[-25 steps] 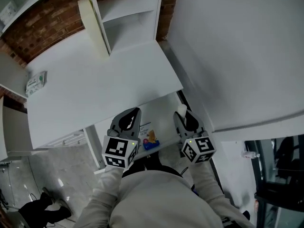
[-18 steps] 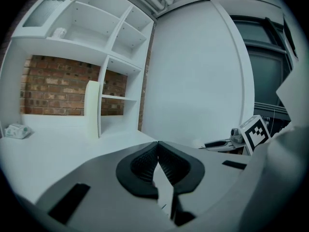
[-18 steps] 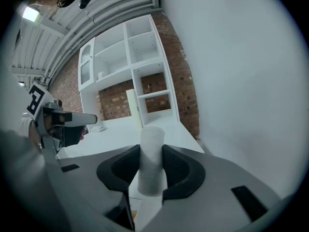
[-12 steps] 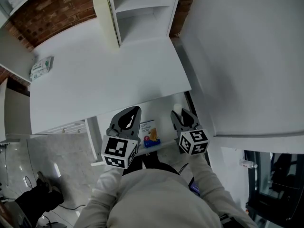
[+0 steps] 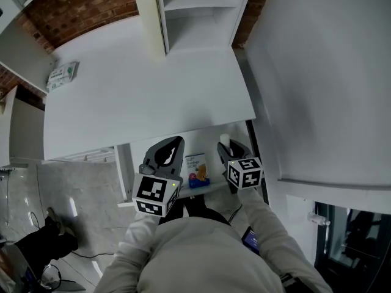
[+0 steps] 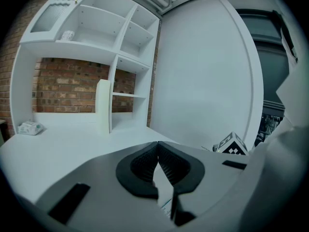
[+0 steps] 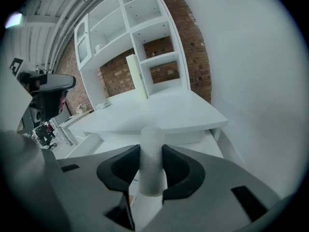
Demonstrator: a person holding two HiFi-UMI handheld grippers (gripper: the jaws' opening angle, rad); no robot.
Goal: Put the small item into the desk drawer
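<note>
The right gripper point(image 5: 229, 150) is clamping a white tube point(image 7: 151, 161) upright between its jaws, over the right end of the open drawer point(image 5: 209, 151). The left gripper point(image 5: 166, 154) is hovering alongside, jaws pressed together on nothing. Beyond, a packet point(image 5: 63, 75) is lying at the far left of the desk point(image 5: 146, 96).

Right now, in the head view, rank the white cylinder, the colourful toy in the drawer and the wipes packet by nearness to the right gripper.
1. White cylinder, clamped between the right gripper jaws.
2. Colourful toy, in the drawer, to its left.
3. Wipes packet, far left on the desktop.
</note>
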